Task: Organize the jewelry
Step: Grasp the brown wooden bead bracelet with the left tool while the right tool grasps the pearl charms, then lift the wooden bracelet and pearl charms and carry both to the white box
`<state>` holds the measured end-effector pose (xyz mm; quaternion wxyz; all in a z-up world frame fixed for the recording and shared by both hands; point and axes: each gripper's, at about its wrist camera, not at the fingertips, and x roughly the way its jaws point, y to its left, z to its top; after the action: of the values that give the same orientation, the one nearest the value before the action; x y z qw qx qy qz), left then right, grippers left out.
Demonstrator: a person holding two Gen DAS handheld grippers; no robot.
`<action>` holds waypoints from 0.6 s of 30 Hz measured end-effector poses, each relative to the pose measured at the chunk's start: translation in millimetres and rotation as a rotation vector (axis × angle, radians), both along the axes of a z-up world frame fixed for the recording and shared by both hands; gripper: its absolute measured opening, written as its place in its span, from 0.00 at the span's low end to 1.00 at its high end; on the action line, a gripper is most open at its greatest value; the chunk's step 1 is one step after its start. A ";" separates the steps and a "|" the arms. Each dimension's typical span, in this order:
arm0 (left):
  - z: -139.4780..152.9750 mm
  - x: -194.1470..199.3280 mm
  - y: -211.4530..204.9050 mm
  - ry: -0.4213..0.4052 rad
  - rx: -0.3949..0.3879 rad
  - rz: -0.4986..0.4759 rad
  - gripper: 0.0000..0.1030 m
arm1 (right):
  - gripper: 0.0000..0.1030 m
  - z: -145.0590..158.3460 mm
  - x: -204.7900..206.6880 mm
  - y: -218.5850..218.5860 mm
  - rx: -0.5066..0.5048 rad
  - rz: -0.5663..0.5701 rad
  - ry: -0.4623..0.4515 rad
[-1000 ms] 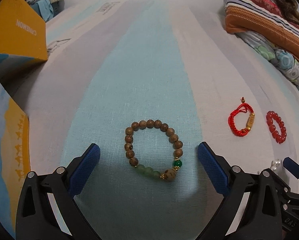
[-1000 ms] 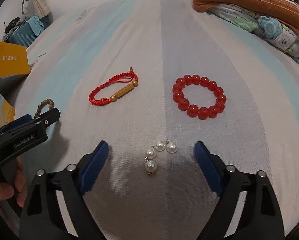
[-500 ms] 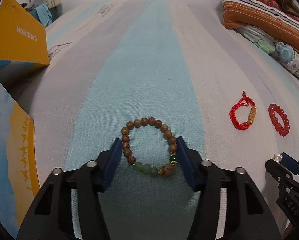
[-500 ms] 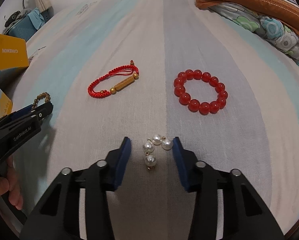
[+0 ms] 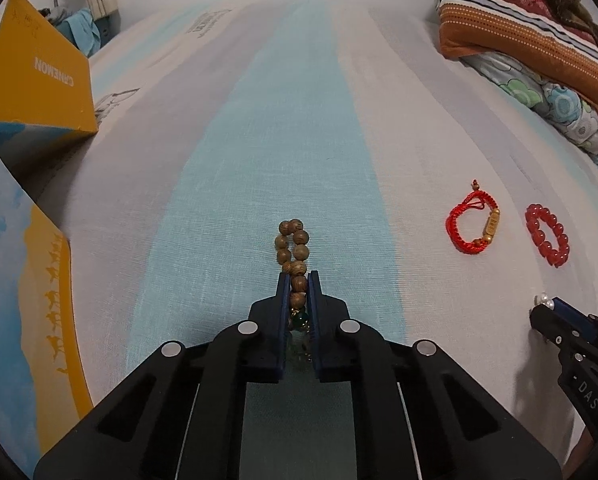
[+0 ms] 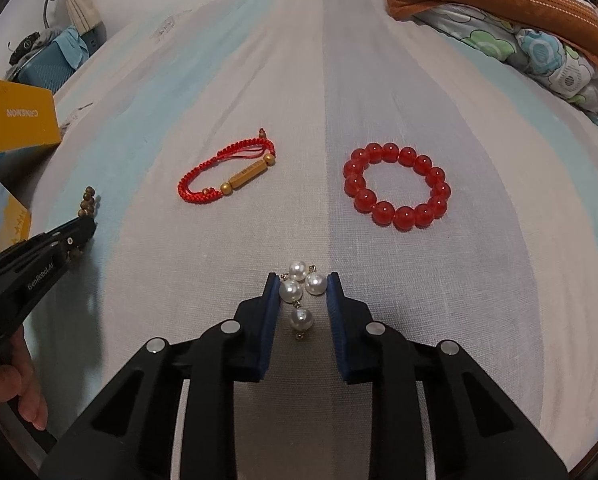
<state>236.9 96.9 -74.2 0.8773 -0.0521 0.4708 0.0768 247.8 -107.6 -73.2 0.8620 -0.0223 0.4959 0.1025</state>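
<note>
My left gripper [image 5: 297, 280] is shut on the brown wooden bead bracelet [image 5: 293, 248], squeezed into a narrow strip on the striped sheet; its green beads sit between the jaws. My right gripper [image 6: 302, 282] is shut on the pearl earrings [image 6: 301, 292], with the pads touching the outer pearls. A red cord bracelet [image 6: 229, 172] with a gold tube and a red bead bracelet [image 6: 397, 186] lie flat beyond the pearls. They also show in the left wrist view, the cord bracelet [image 5: 473, 220] and the red bead bracelet [image 5: 547, 236].
A yellow and blue box [image 5: 39, 92] with its open lid [image 5: 27, 312] stands at the left. Folded blankets and a pillow [image 5: 531, 44] lie at the far right. The left gripper [image 6: 39, 256] and a hand show at the right wrist view's left edge.
Both grippers have closed from wide open. The left one has squeezed the wooden bracelet from a ring into a strip. The right one has closed onto the pearls.
</note>
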 end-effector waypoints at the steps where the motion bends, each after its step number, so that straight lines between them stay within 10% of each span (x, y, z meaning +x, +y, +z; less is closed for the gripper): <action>1: 0.8 -0.4 0.5 -0.002 -0.010 -0.002 0.08 | 0.22 1.0 -0.7 -0.2 0.002 0.000 -0.002; 18: 20.8 -13.5 -7.3 -0.038 -0.020 -0.018 0.07 | 0.22 15.4 -12.0 -6.6 0.030 0.007 -0.033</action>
<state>223.4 89.7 -53.3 0.8861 -0.0583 0.4554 0.0630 235.9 -114.3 -57.8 0.8699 -0.0129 0.4800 0.1128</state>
